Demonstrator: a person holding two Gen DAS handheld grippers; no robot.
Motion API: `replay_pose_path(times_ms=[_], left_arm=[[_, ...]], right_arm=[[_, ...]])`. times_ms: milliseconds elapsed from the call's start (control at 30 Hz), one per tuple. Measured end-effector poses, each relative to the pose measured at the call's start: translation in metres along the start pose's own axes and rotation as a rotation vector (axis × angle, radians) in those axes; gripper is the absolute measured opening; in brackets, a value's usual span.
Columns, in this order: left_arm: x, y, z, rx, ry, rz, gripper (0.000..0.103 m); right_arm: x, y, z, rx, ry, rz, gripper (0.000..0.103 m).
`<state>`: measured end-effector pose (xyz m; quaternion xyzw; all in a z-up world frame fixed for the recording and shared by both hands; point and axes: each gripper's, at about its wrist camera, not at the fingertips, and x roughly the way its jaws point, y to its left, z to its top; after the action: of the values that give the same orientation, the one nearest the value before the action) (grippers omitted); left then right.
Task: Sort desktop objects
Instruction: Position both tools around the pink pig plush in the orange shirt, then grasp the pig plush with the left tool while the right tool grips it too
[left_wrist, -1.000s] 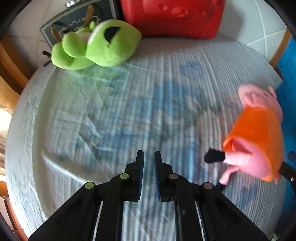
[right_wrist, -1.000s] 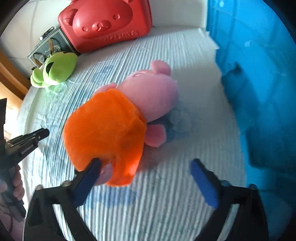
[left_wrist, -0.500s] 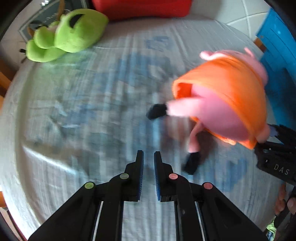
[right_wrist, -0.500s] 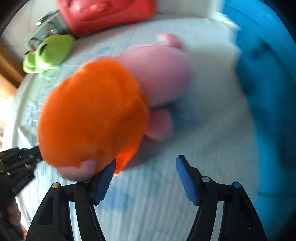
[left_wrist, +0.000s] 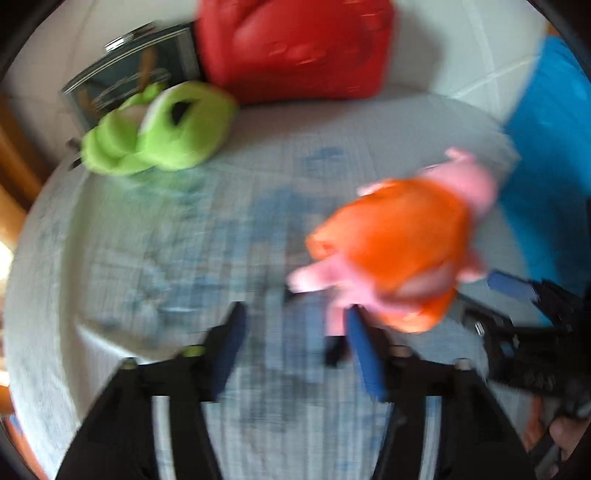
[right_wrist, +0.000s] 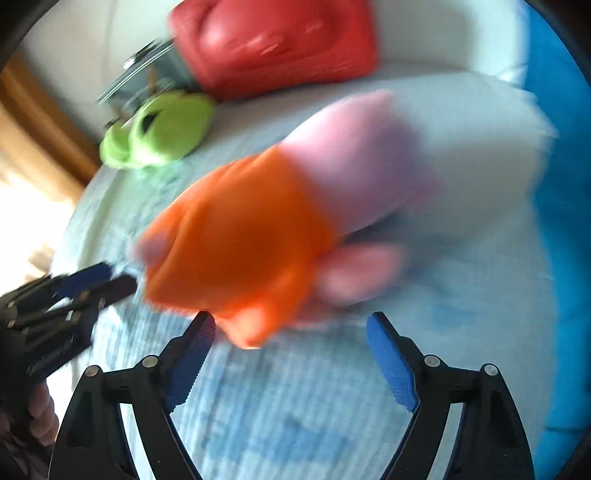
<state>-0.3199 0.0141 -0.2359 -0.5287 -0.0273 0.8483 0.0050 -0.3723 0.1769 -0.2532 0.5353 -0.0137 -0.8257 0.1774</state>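
Note:
A pink pig plush in an orange dress (left_wrist: 399, 240) lies on the light blue-patterned cloth; it also shows in the right wrist view (right_wrist: 258, 229). My left gripper (left_wrist: 295, 332) is open, its right finger beside the pig's legs. My right gripper (right_wrist: 291, 332) is open, with the pig's orange hem between and just ahead of its fingers; it also shows in the left wrist view (left_wrist: 517, 295). A green frog plush (left_wrist: 159, 133) lies at the far left. Both views are blurred by motion.
A red bear-shaped case (left_wrist: 295, 48) stands at the back, with a dark framed box (left_wrist: 122, 81) beside it. A blue bin (left_wrist: 554, 155) stands at the right edge. The table (left_wrist: 110, 258) has a rounded rim, with wood at the far left.
My left gripper has opened from shut. The right gripper stays open and has drawn back a little from the pig. Both cameras have tilted up, showing more of the red case.

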Motion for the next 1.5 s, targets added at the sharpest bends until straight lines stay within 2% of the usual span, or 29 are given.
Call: replay_pose_path(times_ms=[100,200,233,267,333,367,567,667,700,767,867,967,1000,1067,1100,1133,1300,1433,1500], left_arm=[[0.001,-0.036,-0.005,0.069,0.013,-0.083,0.061],[0.025,-0.054,-0.010,0.084,0.077,-0.147,0.061],[0.031,-0.056,-0.011,0.082,0.081,-0.161,0.063],[0.035,-0.055,-0.011,0.080,0.076,-0.167,0.073],[0.037,-0.052,-0.008,0.116,0.030,-0.086,0.088],[0.034,-0.049,-0.006,0.128,0.002,-0.055,0.090],[0.029,-0.006,0.014,0.075,-0.045,-0.005,0.090],[0.022,0.007,0.026,0.074,-0.080,0.089,0.090],[0.018,0.013,0.029,0.073,-0.097,0.115,0.090],[0.010,0.026,0.033,0.050,-0.117,0.141,0.090],[0.005,0.042,0.036,0.015,-0.129,0.154,0.090],[0.009,0.048,0.042,-0.016,-0.136,0.130,0.090],[0.013,0.046,0.047,-0.026,-0.136,0.111,0.090],[0.021,0.039,0.055,-0.043,-0.137,0.084,0.090],[0.027,0.037,0.061,-0.055,-0.138,0.069,0.090],[0.030,0.034,0.065,-0.064,-0.140,0.061,0.090],[0.051,0.030,0.096,-0.077,-0.187,0.050,0.090],[0.077,0.034,0.115,-0.065,-0.159,0.030,0.090],[0.089,0.033,0.116,-0.067,-0.143,-0.015,0.090]], right_arm=[[-0.017,-0.026,0.001,0.047,-0.033,-0.130,0.085],[-0.022,-0.040,-0.009,0.075,-0.018,-0.165,0.085],[-0.020,-0.044,-0.010,0.076,-0.008,-0.174,0.085],[-0.019,-0.045,-0.014,0.077,0.001,-0.173,0.085],[-0.015,-0.050,-0.014,0.098,0.016,-0.149,0.085],[-0.012,-0.049,-0.013,0.103,0.021,-0.141,0.085],[0.010,-0.030,-0.015,0.012,0.097,-0.132,0.085],[0.026,-0.012,-0.006,-0.040,0.105,-0.069,0.070],[0.030,-0.007,0.000,-0.049,0.098,-0.047,0.069],[0.031,0.004,0.020,-0.042,0.033,0.058,0.069],[0.024,0.017,0.049,-0.030,-0.056,0.171,0.069],[0.014,0.021,0.060,-0.040,-0.076,0.158,0.069],[0.011,0.019,0.059,-0.041,-0.080,0.143,0.071],[0.002,0.006,0.059,-0.035,-0.095,0.083,0.083],[-0.001,-0.001,0.062,-0.025,-0.113,0.056,0.095],[-0.004,-0.008,0.063,-0.015,-0.127,0.039,0.102],[0.018,-0.027,0.101,0.067,-0.167,0.037,0.103],[0.034,-0.035,0.125,0.077,-0.191,0.075,0.103],[0.048,-0.036,0.131,0.072,-0.171,0.076,0.103]])
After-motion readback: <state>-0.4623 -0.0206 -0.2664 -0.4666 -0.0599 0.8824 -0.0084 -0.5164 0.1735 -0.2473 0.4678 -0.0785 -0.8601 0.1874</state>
